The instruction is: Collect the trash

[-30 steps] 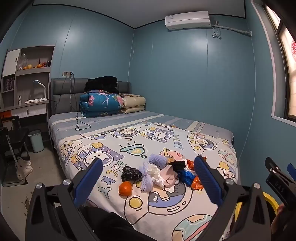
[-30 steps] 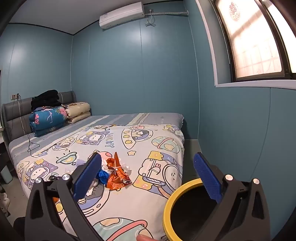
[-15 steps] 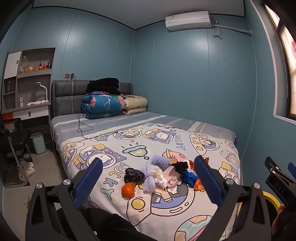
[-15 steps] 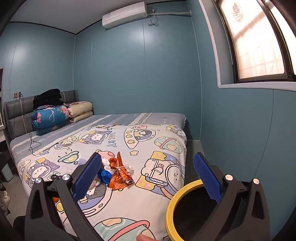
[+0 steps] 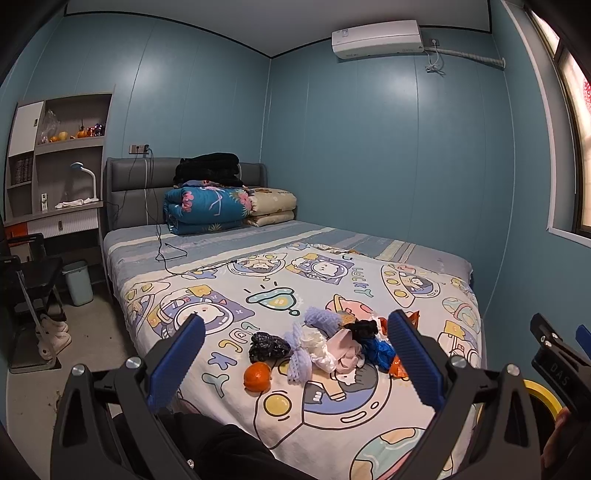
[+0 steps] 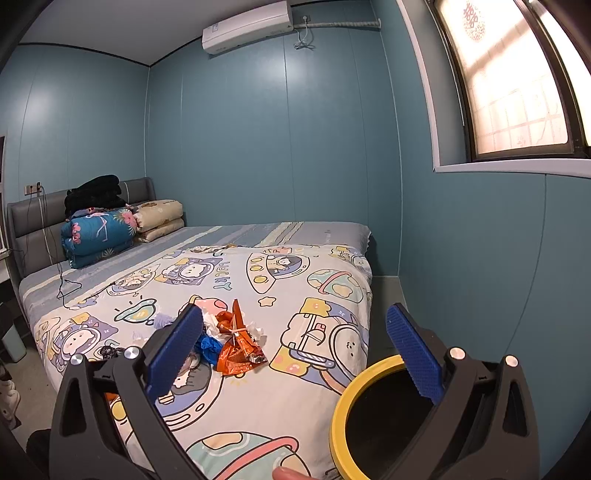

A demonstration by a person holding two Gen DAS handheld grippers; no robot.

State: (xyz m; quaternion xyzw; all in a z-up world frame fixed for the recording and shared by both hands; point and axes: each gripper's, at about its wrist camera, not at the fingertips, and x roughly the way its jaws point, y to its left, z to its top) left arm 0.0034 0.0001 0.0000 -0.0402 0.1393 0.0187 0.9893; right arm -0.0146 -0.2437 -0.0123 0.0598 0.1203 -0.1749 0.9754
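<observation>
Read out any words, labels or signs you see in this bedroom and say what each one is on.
"LUCKY": printed on the cartoon bedsheet, clearest in the right wrist view.
"DAS": on the black body of the right tool, seen from the left wrist view.
Red paper-cut sign on the window: looks like a Chinese character, too blurred to confirm.
Label on the air conditioner: too small to read.
</observation>
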